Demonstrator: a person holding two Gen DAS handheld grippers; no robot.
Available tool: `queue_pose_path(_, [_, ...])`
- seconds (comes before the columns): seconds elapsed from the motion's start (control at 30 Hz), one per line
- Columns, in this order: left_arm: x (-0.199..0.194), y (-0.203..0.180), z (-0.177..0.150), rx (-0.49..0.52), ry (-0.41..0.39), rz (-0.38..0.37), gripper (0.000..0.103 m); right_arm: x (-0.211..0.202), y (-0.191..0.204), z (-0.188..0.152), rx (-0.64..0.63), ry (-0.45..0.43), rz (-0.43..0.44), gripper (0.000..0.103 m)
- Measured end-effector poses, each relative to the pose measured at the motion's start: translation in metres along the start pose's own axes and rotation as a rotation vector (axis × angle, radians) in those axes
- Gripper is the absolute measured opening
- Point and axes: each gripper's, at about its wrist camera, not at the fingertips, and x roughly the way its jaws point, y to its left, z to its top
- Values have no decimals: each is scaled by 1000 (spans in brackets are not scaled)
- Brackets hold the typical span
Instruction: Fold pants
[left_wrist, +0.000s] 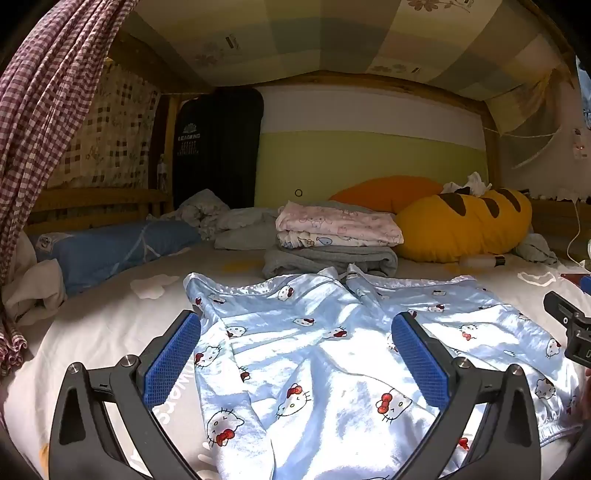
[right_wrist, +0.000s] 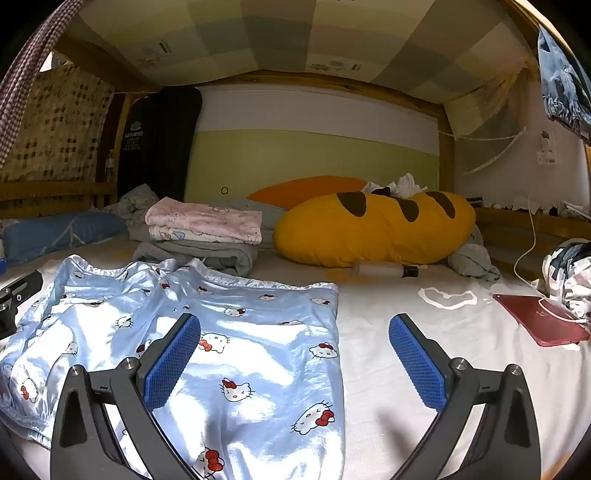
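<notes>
1. While the left claw (left_wrist: 295, 354) hovered wide open and empty, the pants (left_wrist: 314, 354) lay spread across the bed (left_wrist: 92, 332), legs toward the far edge.
2. Equally open, the right claw (right_wrist: 295, 354) straddled their outer edge; it should pinch the hem cleanly.

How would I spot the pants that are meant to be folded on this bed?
Start at the long yellow loaf-shaped pillow at the back of the bed. In front of it sits a folded clothes stack; nearer still, the pants lie spread open. Only they are shiny pale blue satin with cartoon cat faces wearing red bows.
</notes>
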Motion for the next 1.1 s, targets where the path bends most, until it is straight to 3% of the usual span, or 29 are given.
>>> queue_pose_path(1.1, [4, 0, -5, 7, 0, -5, 103, -1, 4, 0, -10, -4, -1, 102])
